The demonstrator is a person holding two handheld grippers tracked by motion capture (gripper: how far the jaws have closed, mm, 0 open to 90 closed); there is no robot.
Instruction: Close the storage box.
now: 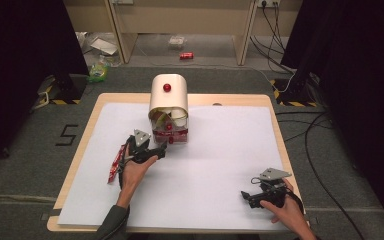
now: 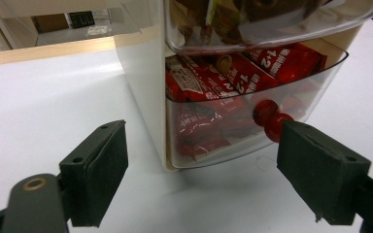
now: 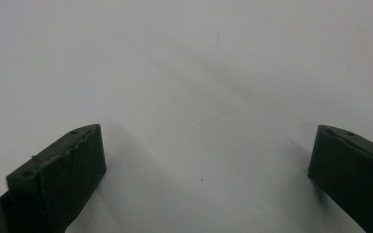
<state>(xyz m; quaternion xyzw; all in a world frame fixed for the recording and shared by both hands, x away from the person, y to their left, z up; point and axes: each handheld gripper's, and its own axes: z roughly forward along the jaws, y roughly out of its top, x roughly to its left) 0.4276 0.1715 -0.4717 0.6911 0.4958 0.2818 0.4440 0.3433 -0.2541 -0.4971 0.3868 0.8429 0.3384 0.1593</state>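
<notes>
The left claw (image 2: 201,170) stands wide open, holding nothing, just before the clear drawer (image 2: 252,121) of red packets; its red knob (image 2: 277,127) is beside one jaw. The right claw (image 3: 206,170), open and empty, rests well apart over the white bench (image 1: 220,165). The high view adds a red packet (image 1: 115,162) beside the left hand.

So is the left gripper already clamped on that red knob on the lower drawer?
No, in the left gripper view the left gripper has its jaws wide apart, and the red knob sits just beside one pad, not squeezed between both.
</notes>
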